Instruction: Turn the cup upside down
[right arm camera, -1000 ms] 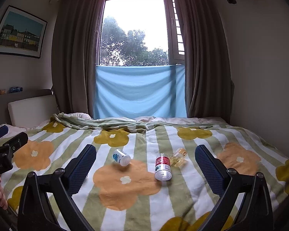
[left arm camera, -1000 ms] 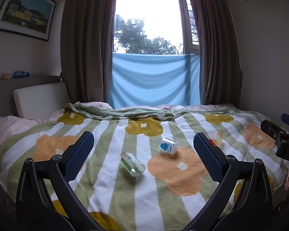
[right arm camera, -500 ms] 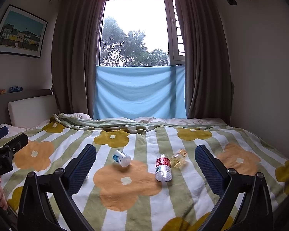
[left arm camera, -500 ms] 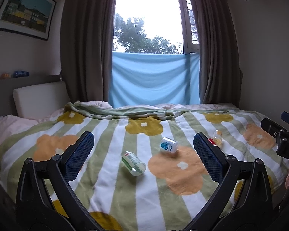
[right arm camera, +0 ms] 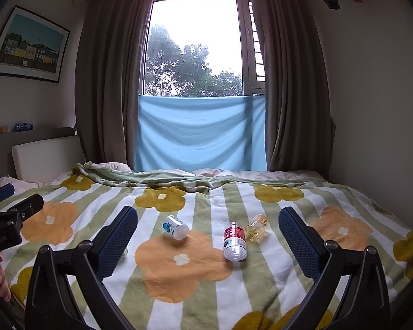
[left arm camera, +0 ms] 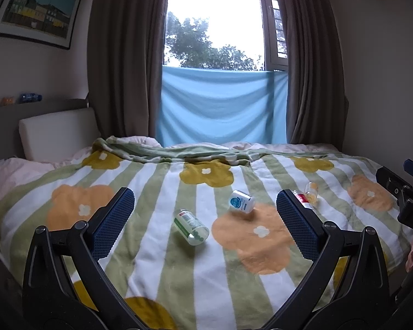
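Note:
Several small containers lie on their sides on the flowered blanket (left arm camera: pixel 162 253). A green-labelled clear one (left arm camera: pixel 191 227) lies in front of my left gripper (left arm camera: pixel 205 220), which is open and empty above the bed. A white one with a blue label (left arm camera: pixel 241 201) (right arm camera: pixel 175 227) lies further back. A red-labelled clear one (right arm camera: pixel 234 241) and a small yellow one (right arm camera: pixel 257 227) lie ahead of my right gripper (right arm camera: pixel 208 235), also open and empty. No container stands upright.
The bed fills the foreground; its blanket (right arm camera: pixel 184 269) is soft and uneven. A white headboard cushion (left arm camera: pixel 57 134) is at the left. Curtains and a window with a blue cloth (right arm camera: pixel 201 132) are behind. The other gripper's body shows at each view's edge (left arm camera: pixel 404 198).
Both views have shifted very slightly; the containers have not moved and both grippers stay open.

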{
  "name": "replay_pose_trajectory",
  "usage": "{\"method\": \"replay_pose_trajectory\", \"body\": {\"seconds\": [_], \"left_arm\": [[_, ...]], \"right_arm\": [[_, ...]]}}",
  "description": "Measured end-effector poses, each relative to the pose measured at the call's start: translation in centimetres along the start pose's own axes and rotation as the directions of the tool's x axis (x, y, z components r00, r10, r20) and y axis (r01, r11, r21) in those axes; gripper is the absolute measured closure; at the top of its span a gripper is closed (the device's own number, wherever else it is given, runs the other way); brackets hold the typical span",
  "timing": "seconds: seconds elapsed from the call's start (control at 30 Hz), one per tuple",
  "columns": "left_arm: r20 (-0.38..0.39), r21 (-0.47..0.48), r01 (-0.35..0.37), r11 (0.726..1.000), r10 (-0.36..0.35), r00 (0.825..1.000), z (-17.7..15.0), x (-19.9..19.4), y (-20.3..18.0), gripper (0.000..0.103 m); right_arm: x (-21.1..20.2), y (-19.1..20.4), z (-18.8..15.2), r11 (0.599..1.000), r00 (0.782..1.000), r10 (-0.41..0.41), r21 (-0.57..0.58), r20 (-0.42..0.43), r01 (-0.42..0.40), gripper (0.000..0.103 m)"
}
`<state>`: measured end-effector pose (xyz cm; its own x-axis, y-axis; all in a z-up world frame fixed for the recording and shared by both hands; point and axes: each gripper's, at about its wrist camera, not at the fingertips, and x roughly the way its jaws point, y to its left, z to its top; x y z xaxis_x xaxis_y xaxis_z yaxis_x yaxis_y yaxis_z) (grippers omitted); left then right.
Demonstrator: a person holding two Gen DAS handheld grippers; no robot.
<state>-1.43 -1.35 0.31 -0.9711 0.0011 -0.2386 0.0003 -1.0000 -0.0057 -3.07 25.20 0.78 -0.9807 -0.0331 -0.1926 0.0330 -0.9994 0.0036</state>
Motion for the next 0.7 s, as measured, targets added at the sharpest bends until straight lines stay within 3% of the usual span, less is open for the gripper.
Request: {"method": "replay_pose_trajectory", "body": {"seconds": [0.7], "left_arm": [[-0.017,-0.025,-0.008,1.000,0.007,1.000,-0.3,0.1,1.4,0.000]], "right_arm": [[1.8,1.4,-0.1,0.999,0.999,0.036,-0.022,-0.038,-0.037,0.001]]}}
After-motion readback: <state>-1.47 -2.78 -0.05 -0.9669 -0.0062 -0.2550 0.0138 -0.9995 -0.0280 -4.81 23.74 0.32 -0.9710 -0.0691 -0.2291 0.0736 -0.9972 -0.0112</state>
